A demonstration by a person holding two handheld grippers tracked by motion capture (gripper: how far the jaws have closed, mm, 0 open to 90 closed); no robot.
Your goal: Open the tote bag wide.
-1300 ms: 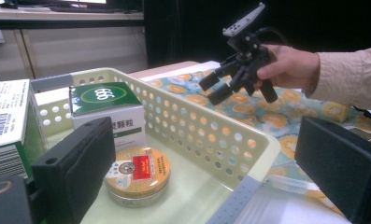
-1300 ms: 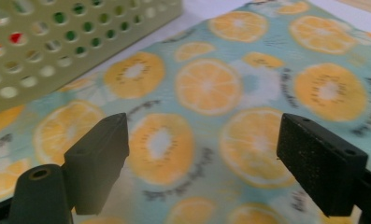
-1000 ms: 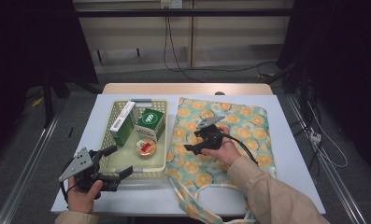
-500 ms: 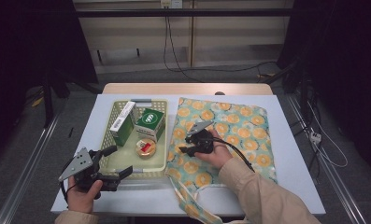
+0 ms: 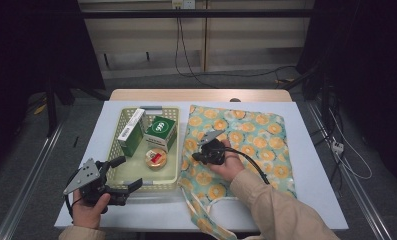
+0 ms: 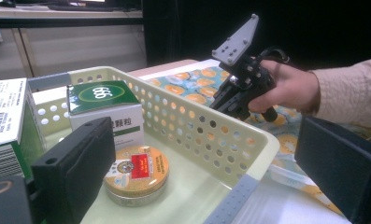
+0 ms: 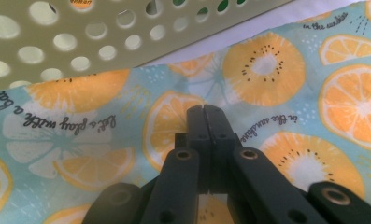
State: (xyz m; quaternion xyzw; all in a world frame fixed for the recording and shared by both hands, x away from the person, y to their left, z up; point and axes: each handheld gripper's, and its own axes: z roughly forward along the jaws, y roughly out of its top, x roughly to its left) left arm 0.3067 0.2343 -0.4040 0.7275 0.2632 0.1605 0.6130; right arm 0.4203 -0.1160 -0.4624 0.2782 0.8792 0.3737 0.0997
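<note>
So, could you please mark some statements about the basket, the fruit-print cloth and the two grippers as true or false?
1. The right gripper has its jaws closed together over the fruit-print cloth. True; they have just been closing, and whether cloth is pinched between them cannot be told.
2. The round tin lies on the cloth. False; it lies inside the basket.
3. The left gripper has its jaws open near the basket's near corner. True.
4. The green box marked 666 stands outside the basket. False; it is in the basket, beside the white and green box.
5. The cloth lies to the left of the basket in the high view. False; it lies to its right.
</note>
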